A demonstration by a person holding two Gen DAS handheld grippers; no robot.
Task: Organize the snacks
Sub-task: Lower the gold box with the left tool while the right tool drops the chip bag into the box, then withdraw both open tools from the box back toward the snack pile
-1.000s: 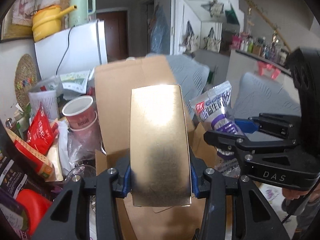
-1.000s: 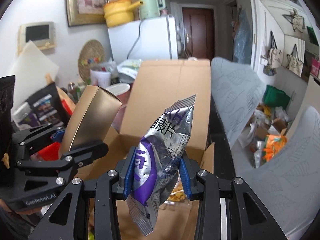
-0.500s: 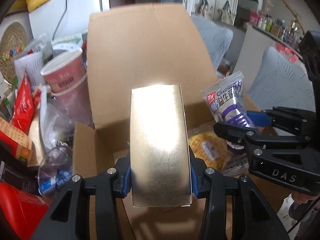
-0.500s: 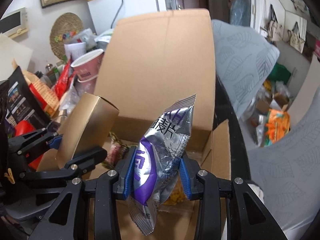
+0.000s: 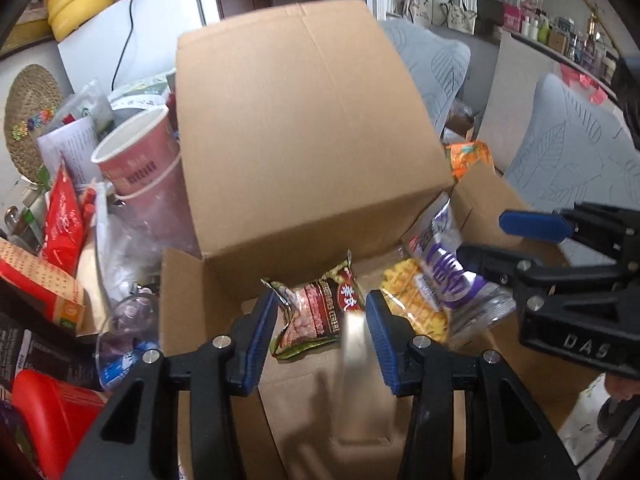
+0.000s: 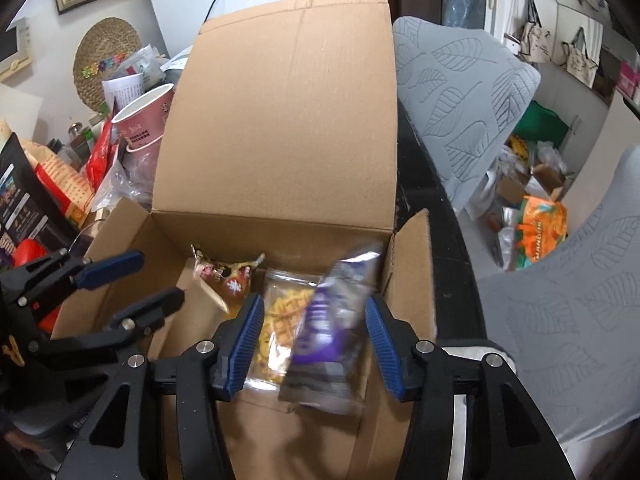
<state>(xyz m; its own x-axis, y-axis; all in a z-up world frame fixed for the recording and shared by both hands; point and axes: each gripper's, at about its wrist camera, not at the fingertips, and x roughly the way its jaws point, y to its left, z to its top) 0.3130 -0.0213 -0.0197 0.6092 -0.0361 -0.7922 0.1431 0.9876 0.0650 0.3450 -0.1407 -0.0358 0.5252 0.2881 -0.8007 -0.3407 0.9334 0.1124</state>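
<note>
An open cardboard box (image 5: 304, 128) (image 6: 280, 120) stands in front of me with its back flap up. My left gripper (image 5: 322, 332) is open over the box; a blurred gold box (image 5: 362, 376) is dropping between its fingers. My right gripper (image 6: 314, 336) is open; a silver and purple snack bag (image 6: 332, 328) (image 5: 452, 276) is falling blurred between its fingers. Inside the box lie a red and green nut packet (image 5: 316, 312) (image 6: 224, 276) and a yellow snack bag (image 5: 416, 304) (image 6: 280, 320).
Left of the box are stacked pink paper cups (image 5: 136, 160) (image 6: 144, 120), red packets (image 5: 64, 220), a clear glass (image 5: 124, 332) and a red item (image 5: 48, 404). Grey leaf-patterned cushions (image 6: 460, 100) sit to the right, with an orange bag (image 6: 540, 232) on the floor.
Both grippers have opened over the box. The gold box and the silver-purple bag have left the fingers and are dropping into the box. Both grippers tilted further down.
</note>
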